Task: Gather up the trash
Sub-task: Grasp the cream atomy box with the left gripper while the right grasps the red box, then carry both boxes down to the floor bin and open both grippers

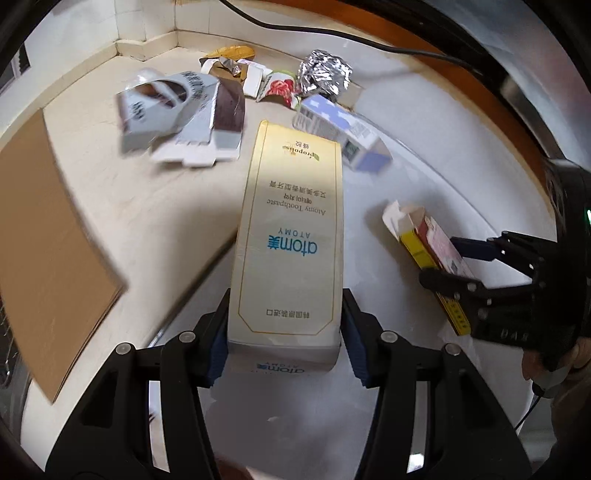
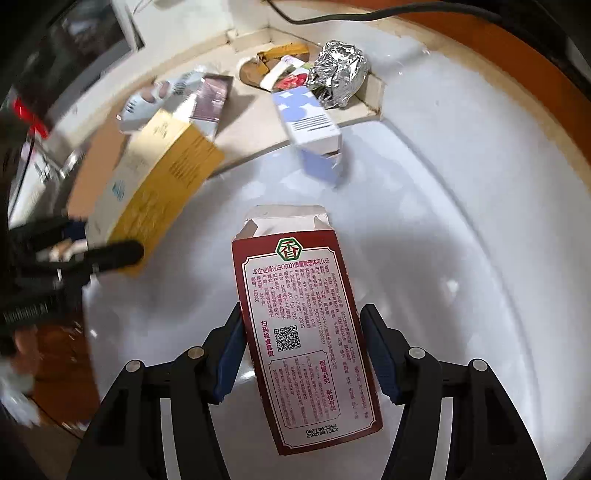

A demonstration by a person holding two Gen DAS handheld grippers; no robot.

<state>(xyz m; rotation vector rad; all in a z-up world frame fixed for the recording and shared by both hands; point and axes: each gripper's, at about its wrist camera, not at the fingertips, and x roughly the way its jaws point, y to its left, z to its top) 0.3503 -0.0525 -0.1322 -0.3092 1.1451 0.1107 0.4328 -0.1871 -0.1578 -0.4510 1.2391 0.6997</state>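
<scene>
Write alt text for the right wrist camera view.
The right gripper holds a dark red printed carton, top flaps open, over a white basin. Beyond lie a crumpled foil ball and a blue-and-white carton.

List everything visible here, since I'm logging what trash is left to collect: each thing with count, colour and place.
toothpaste box: 1, cream and gold, between left gripper's pads
red box: 1, dark red, open flaps, between right gripper's fingers
blue-and-white carton: 1, at white basin's rim
foil ball: 1, silver, far end of counter
flattened grey-white packaging: 1, on counter, far left
torn wrappers: several, mixed colours, beside foil ball
cardboard sheet: 1, brown, left
white basin: 1, below both boxes
cable: 1, black, behind
left gripper: black, blue pads
right gripper: black, blue pads
</scene>
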